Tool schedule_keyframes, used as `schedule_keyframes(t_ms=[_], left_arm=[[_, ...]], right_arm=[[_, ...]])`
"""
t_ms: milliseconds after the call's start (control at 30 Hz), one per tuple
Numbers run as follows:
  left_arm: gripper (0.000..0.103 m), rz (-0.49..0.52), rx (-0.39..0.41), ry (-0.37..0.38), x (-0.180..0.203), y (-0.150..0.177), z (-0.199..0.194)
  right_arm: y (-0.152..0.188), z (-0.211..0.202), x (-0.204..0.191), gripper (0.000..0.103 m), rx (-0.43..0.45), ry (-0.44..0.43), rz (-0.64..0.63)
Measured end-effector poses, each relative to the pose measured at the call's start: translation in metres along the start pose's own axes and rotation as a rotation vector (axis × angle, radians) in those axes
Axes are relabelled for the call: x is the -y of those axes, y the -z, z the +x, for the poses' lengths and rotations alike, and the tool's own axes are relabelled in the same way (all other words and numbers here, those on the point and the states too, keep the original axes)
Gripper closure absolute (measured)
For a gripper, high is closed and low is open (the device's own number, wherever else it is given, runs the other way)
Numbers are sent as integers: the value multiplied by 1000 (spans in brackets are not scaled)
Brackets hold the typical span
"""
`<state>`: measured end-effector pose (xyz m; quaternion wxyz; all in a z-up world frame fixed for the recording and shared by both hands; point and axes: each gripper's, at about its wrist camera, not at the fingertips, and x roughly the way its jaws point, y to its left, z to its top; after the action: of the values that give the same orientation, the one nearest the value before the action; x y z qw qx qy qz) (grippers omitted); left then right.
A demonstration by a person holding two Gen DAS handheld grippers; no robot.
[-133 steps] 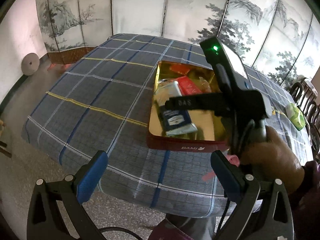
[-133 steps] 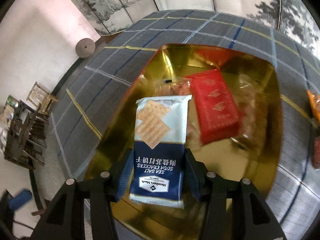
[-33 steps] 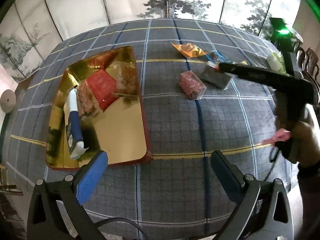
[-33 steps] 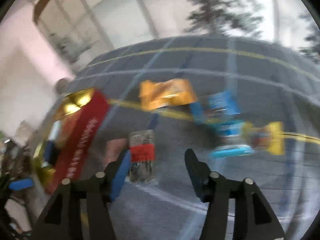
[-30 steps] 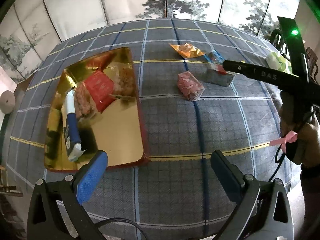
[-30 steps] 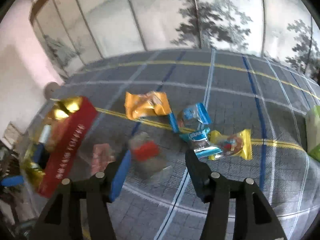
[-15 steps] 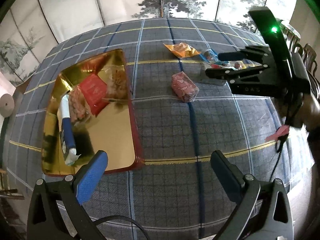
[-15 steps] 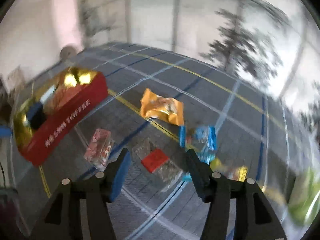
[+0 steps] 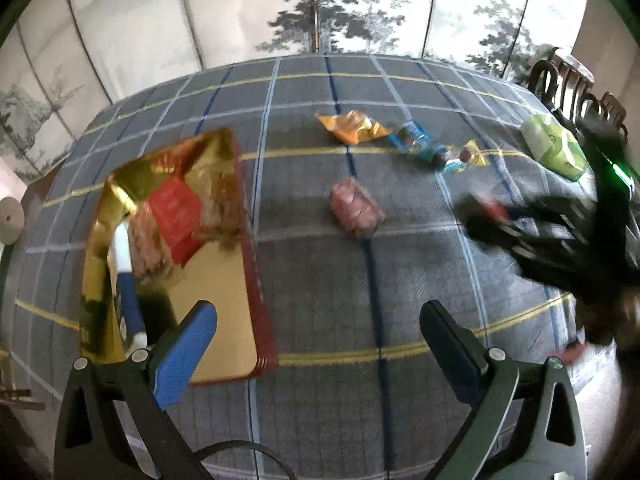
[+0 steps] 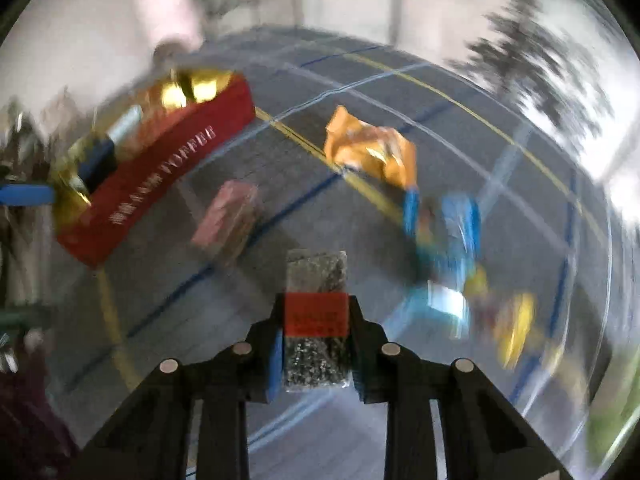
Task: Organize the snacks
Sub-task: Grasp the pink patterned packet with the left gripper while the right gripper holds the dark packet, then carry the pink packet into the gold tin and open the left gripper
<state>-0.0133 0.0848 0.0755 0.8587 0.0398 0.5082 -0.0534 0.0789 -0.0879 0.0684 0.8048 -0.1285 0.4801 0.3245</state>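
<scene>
My right gripper (image 10: 315, 344) is shut on a clear snack packet with a red label (image 10: 316, 314), held above the checked tablecloth; it shows blurred at the right of the left wrist view (image 9: 492, 216). My left gripper (image 9: 316, 344) is open and empty, near the table's front edge. The red tin with a gold inside (image 9: 224, 292) (image 10: 160, 172) lies at the left and holds a red packet (image 9: 176, 208), a cracker pack (image 9: 126, 280) and other snacks. A pink packet (image 9: 354, 208) (image 10: 226, 220), an orange packet (image 9: 352, 128) (image 10: 372, 152) and blue and yellow candies (image 9: 432, 150) (image 10: 444, 232) lie loose on the cloth.
A green pack (image 9: 554, 148) lies at the table's far right edge, with dark wooden chairs (image 9: 568, 80) behind it. A painted folding screen (image 9: 320, 12) stands behind the table. The view from the right wrist is motion-blurred.
My right gripper has closed on the red-labelled clear packet and lifted it off the cloth, swinging fast. The left gripper has stayed open, drifting slightly.
</scene>
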Motion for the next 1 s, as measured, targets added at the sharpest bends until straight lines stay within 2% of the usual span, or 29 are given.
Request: schedule_keyframes(t_ms=[67,133,200,300,400,667,700,767,800,833,900,1000], left_arm=[[3,-5,-21,33,2,-11,5],[3,-14,-24,45,3,-24,11],[3,-26,-34,57,6,-37,19],[3,-59,-38,50,6,-54,34],[3,-78,-72,44,6,-68,55],[4,-114,-179,11,9,-81,103],[8,-116,-182,9,10,-81,105],[29,-132,-193,26,11,-78,114],[62,-139,-208,35,11,-76,118],[84,-126,-181,-5,13,-76,116],[84,-110,-158,-26,18,-73,113],[84,-174,-178,44,14,-64,106]], right_arm=[[32,-25,10,76,89,-12,120],[73,-51,31,76,166,35,277],[108,-65,57,76,188,118,395],[138,-69,90,76,176,207,517],[150,-78,108,76,188,286,548],[150,-69,120,76,216,299,544],[151,-70,120,76,220,292,550],[152,-72,121,76,227,284,558],[152,-73,122,76,227,283,558],[152,-73,122,76,229,280,560],[154,-75,124,76,234,269,569],[155,-76,125,76,236,264,573]])
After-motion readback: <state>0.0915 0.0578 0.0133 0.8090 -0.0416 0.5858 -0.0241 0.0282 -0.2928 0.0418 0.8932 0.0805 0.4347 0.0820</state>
